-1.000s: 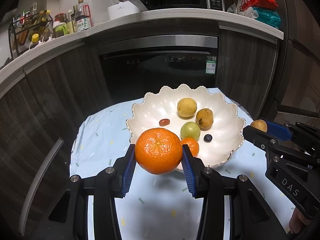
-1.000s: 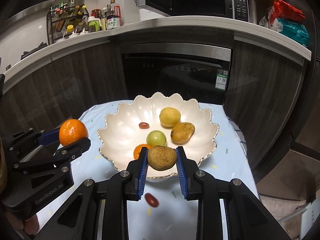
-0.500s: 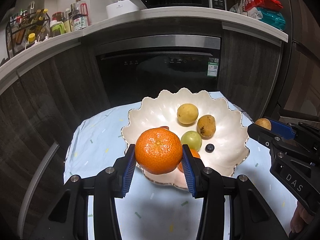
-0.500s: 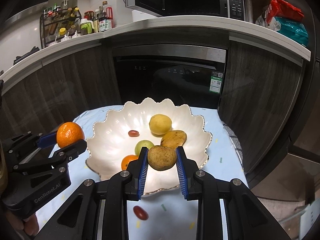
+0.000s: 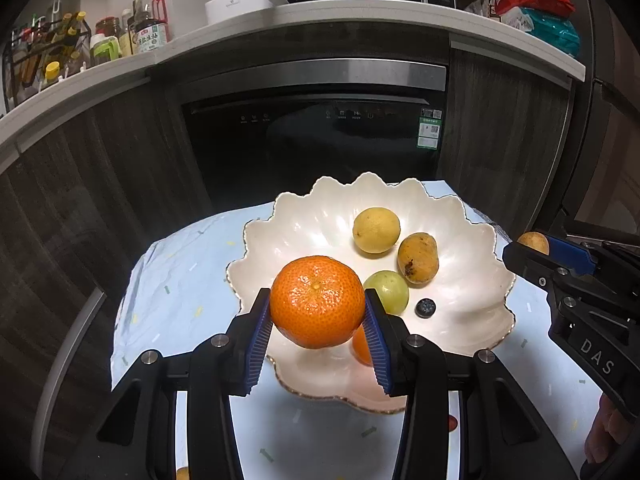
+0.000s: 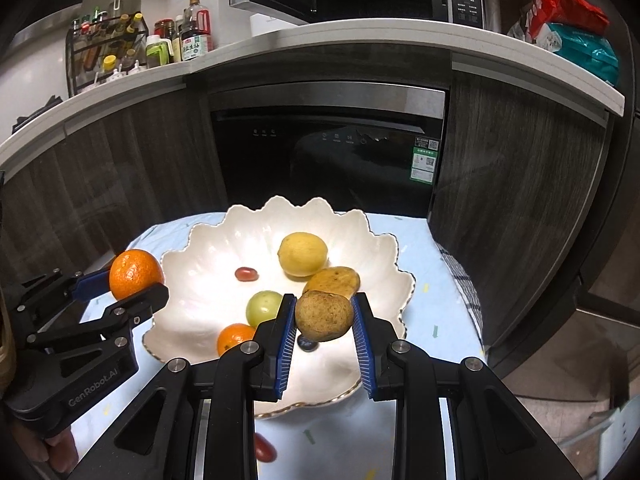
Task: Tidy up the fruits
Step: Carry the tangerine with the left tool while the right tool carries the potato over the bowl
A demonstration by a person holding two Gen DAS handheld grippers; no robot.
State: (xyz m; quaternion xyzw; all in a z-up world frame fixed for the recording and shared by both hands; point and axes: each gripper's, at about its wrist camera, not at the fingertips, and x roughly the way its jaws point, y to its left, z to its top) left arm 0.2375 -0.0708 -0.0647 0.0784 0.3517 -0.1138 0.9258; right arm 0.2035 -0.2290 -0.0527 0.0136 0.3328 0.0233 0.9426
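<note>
White scalloped bowl [image 5: 472, 280], orange mandarin [image 5: 317, 302], pale-blue speckled tablecloth [image 5: 180, 280].

My left claw [image 5: 316, 320] clamps a big, dimpled orange [image 5: 317, 302], stem scar facing up, held above the near left edge of the scalloped white bowl [image 5: 472, 292]. My right claw [image 6: 324, 330] pinches a brown, speckled, oval fruit [image 6: 324, 315] over the bowl's near side. Inside the bowl lie a yellow lemon [image 5: 376, 230], a brownish-yellow mango [image 5: 418, 258] touching it, a green round fruit [image 5: 389, 291], a dark blueberry [image 5: 425, 307], a small tangerine [image 6: 233, 338] and a red grape [image 6: 245, 274]. Another red grape [image 6: 265, 448] lies on the surface before the bowl.
</note>
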